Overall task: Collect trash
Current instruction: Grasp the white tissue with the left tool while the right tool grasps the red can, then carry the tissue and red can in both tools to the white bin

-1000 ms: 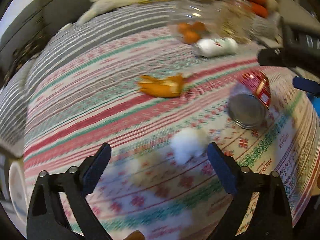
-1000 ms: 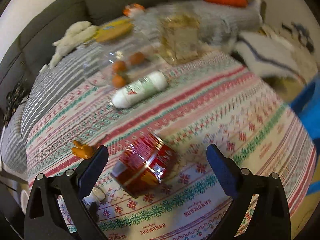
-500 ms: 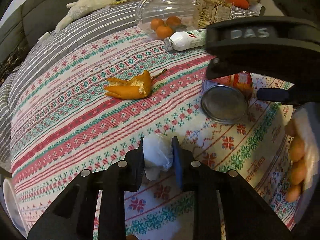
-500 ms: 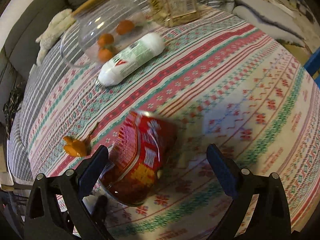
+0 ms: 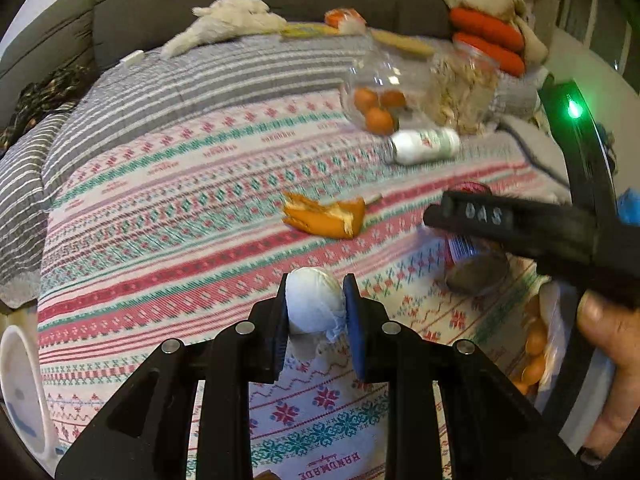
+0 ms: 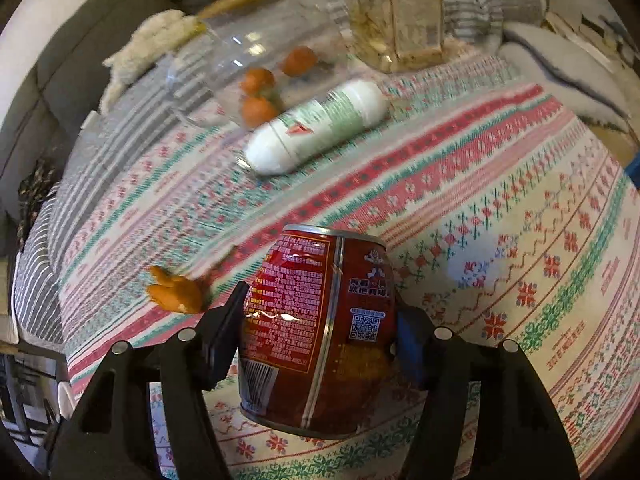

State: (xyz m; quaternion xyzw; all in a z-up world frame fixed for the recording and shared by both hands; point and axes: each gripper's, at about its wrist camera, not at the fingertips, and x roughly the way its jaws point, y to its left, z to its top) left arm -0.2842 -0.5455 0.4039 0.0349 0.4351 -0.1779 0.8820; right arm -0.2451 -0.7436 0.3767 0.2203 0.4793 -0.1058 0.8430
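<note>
My left gripper (image 5: 317, 279) is shut on a crumpled white tissue ball (image 5: 312, 308), held just above the patterned tablecloth (image 5: 160, 240). My right gripper (image 6: 320, 304) has its jaws closing around a red drink can (image 6: 316, 340), and both pads touch its sides. In the left wrist view that can (image 5: 476, 268) is half hidden under the right gripper's black frame (image 5: 520, 228). An orange peel (image 5: 326, 216) lies loose on the cloth between the two grippers, to the left of the can in the right wrist view (image 6: 176, 294).
A white bottle (image 6: 320, 128) lies on its side further back. Behind it stand a clear jar with oranges (image 6: 256, 76) and a jar of seeds (image 6: 400, 20). A bag of oranges (image 5: 536, 344) sits by the person's hand (image 5: 616, 340). A white rim (image 5: 16, 380) shows at far left.
The left gripper closed on the tissue ball and lifted it slightly. The right gripper dropped over the red can and its jaws came in against its sides.
</note>
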